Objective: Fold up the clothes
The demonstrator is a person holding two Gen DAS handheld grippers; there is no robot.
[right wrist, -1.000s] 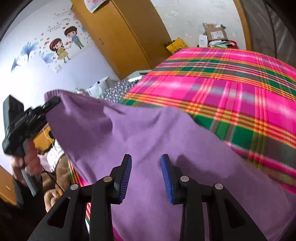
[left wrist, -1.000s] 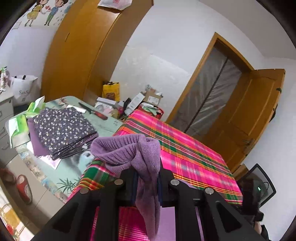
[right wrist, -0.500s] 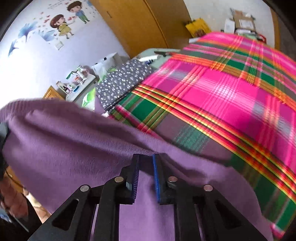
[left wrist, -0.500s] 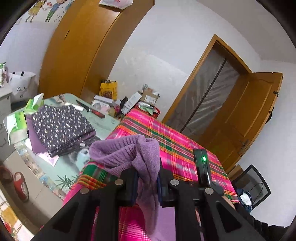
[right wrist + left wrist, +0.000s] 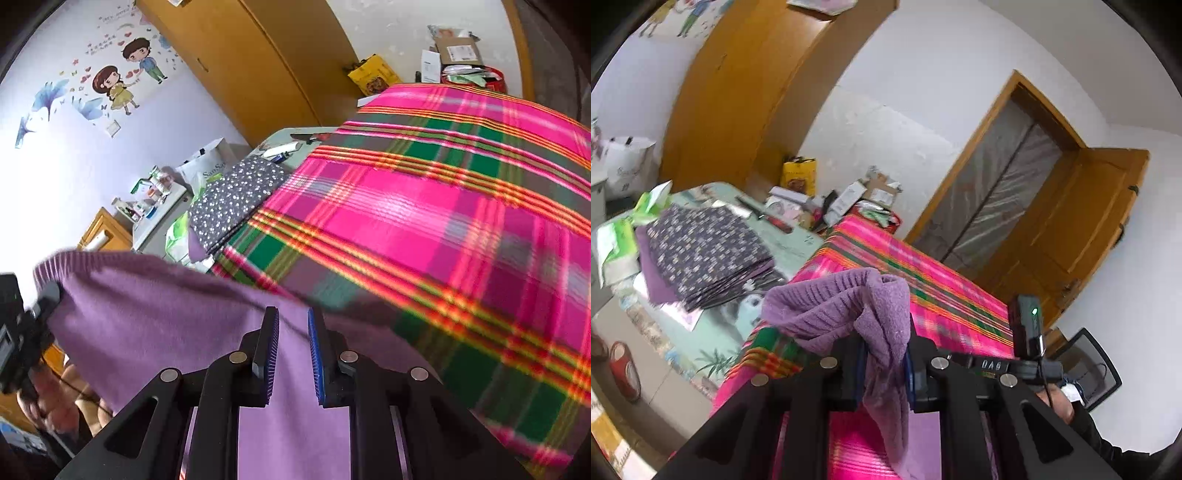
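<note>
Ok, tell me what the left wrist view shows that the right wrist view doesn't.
Only the left wrist view shows the open door, the plastic-covered doorway, and the left tongs shut on the purple sweater's ribbed edge. Only the right wrist view shows the cartoon wall stickers clearly and the right tongs, slightly parted around the fabric. Both share the sweater, the plaid blanket, the folded dotted garment and the wardrobe.

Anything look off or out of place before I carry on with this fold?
Nothing stands out. The purple knit garment is bunched in the left gripper, and the folded dotted fabric stack sits neatly beside the pink plaid bedspread.
</note>
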